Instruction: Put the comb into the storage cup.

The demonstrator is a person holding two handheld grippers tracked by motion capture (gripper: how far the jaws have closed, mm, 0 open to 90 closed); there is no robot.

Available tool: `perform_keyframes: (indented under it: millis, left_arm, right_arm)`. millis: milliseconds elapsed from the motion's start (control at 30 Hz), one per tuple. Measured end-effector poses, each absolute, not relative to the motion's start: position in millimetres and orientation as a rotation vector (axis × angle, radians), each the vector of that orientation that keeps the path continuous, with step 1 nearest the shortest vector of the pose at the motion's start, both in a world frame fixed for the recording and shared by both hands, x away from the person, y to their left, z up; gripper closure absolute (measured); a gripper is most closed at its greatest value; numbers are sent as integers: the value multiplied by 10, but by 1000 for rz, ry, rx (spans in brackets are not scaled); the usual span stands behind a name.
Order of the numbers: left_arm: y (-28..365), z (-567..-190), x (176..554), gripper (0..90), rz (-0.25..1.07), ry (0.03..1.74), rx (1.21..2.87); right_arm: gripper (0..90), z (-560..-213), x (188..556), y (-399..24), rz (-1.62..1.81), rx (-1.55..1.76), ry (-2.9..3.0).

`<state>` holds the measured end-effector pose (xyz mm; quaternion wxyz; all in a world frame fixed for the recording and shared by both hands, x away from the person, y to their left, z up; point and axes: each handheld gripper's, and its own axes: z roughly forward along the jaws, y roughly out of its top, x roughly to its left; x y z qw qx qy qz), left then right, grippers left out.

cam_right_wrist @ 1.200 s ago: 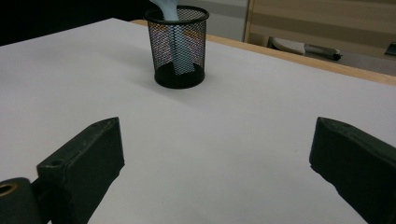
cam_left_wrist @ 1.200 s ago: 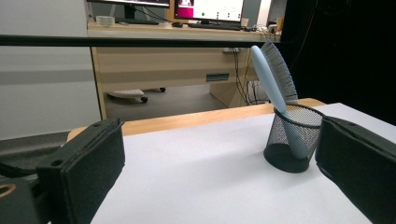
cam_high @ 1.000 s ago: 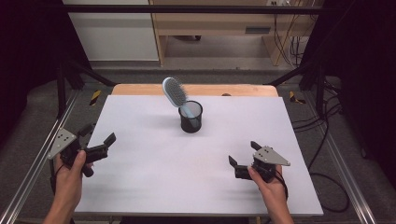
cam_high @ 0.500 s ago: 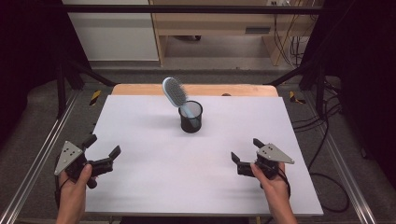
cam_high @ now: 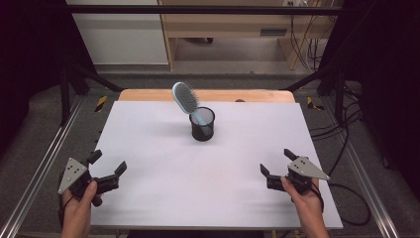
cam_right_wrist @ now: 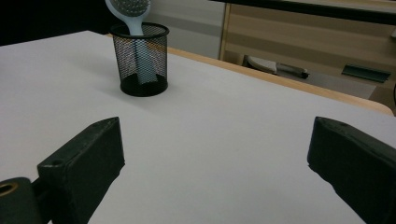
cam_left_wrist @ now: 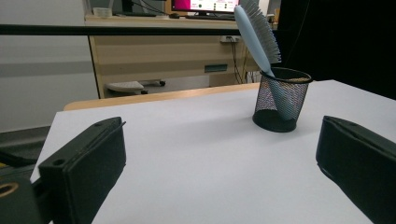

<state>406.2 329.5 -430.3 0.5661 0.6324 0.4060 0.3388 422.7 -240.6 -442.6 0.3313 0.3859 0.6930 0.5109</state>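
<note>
Hairbrush (cam_right_wrist: 127, 10) head cropped — handle behind mesh cup (cam_right_wrist: 141, 58).

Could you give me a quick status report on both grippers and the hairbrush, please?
Left gripper open, empty. Right gripper open, empty. Hairbrush leaning handle-down in mesh cup. Nothing between.

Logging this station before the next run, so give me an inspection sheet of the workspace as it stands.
Surface: white table, wooden strip along its far edge.
Job's things: black mesh cup upright in the far middle; light blue hairbrush stands in it handle down, head leaning to the left.
Clutter: nothing seen on the table.
Grippers: left gripper near the front left corner, jaws apart, holding nothing; right gripper near the front right, jaws apart, holding nothing.
Cables: black cable trails from the right gripper off the table's right edge; more cables on the floor at the right.
Surroundings: wooden desk behind the table, monitor on it.
</note>
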Motion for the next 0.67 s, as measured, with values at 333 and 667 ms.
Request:
perform_keyframes:
  millis: [333, 667]
  left_arm:
    - [3260, -4373, 3961, 22, 757, 910, 1490]
    - [3189, -4344, 3915, 22, 775, 924, 1448]
  right_arm:
    - [39, -4547, 4157, -2554, 1394, 1033, 1746]
    - [37, -4583, 4129, -2503, 1336, 988, 1777]
